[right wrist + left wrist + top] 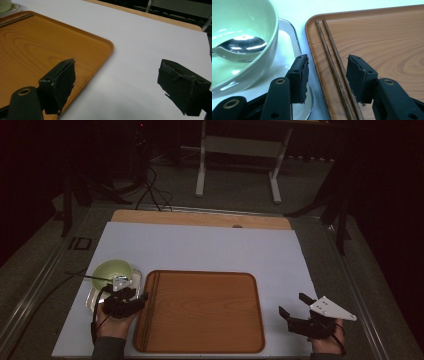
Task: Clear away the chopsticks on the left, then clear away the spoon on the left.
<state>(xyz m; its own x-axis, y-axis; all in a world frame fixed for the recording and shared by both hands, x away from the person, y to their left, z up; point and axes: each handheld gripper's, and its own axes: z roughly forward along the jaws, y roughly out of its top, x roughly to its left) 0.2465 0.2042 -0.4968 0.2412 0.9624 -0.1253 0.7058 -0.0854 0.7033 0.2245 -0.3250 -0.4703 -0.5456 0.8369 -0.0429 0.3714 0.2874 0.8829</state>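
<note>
A pair of dark wooden chopsticks [331, 53] lies along the left rim of the brown wooden tray [200, 312]. My left gripper [327, 58] stands open just above them, one jaw on each side, and neither pad presses on them. In the high view the left gripper [131, 292] sits at the tray's left edge. A pale green bowl [242, 22] with a metal spoon [244, 45] in it stands on a small steel tray [287, 37] to the left. My right gripper [292, 303] is open and empty over the white mat, right of the wooden tray [37, 45].
The white mat [200, 247] covers most of the tabletop, with a wooden strip along its far edge. The green bowl [111, 269] and steel tray [92, 297] sit close against the wooden tray's left side. A white frame stands on the floor beyond the table.
</note>
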